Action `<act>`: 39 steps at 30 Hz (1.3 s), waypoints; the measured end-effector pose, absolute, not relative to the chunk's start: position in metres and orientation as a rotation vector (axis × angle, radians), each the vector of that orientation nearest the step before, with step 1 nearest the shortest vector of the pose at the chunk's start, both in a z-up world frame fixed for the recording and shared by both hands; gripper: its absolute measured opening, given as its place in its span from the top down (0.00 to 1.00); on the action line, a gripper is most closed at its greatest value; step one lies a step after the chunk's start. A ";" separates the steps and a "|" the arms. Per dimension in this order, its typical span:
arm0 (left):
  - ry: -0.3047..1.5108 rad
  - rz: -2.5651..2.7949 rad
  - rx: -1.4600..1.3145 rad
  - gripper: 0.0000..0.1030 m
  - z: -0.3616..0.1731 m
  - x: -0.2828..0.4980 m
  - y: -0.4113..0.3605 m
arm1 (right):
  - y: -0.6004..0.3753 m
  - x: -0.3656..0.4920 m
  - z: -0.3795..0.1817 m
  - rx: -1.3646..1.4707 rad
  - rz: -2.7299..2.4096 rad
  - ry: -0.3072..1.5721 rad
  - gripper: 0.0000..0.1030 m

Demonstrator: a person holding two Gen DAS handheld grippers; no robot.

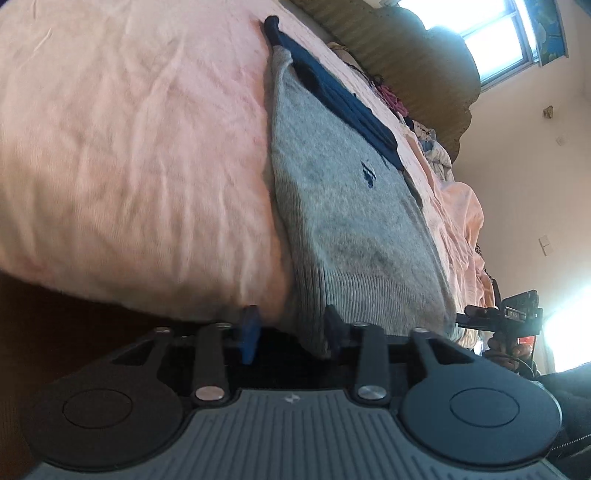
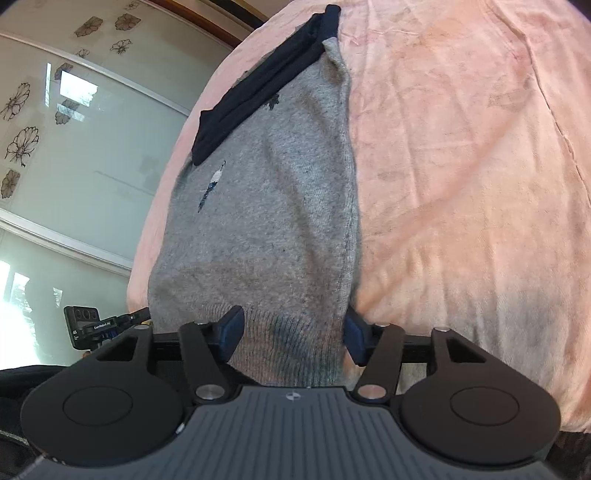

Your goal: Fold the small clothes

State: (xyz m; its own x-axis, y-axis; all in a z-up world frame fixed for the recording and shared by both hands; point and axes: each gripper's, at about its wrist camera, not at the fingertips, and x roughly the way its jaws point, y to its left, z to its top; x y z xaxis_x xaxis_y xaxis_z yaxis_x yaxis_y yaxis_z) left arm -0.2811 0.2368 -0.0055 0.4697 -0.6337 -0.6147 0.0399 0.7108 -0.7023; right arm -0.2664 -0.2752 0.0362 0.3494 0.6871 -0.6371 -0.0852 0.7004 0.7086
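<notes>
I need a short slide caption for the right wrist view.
Right tongs open around the ribbed hem of a grey sweater on a pink bedsheet.

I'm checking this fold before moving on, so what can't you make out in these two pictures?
- Sweater hem: both views, runs behind the gripper body.
- Whether the left gripper and right gripper pads press the hem: too unclear.
- Clothes pile near the headboard: left view, too small, blurred.
- Window: left view, washed out by glare.

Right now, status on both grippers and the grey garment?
Left gripper and right gripper open, ribbed hem between the jaws. Grey sweater flat on pink bedsheet. Dark folded garment lies across its far end.
</notes>
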 end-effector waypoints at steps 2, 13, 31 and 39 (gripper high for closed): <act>0.991 -0.436 -0.701 0.38 -0.010 -0.287 0.232 | -0.274 -0.266 0.034 0.651 0.555 1.105 0.36; 1.050 -0.468 -0.747 0.64 -0.024 -0.267 0.201 | -0.270 -0.261 0.033 0.666 0.572 1.095 0.27; 0.850 -0.510 -0.636 0.92 0.036 -0.256 0.191 | -0.265 -0.257 0.032 0.659 0.559 1.057 0.89; 0.639 -0.577 -0.654 0.92 0.093 -0.185 0.198 | -0.269 -0.210 0.066 0.779 0.665 0.821 0.89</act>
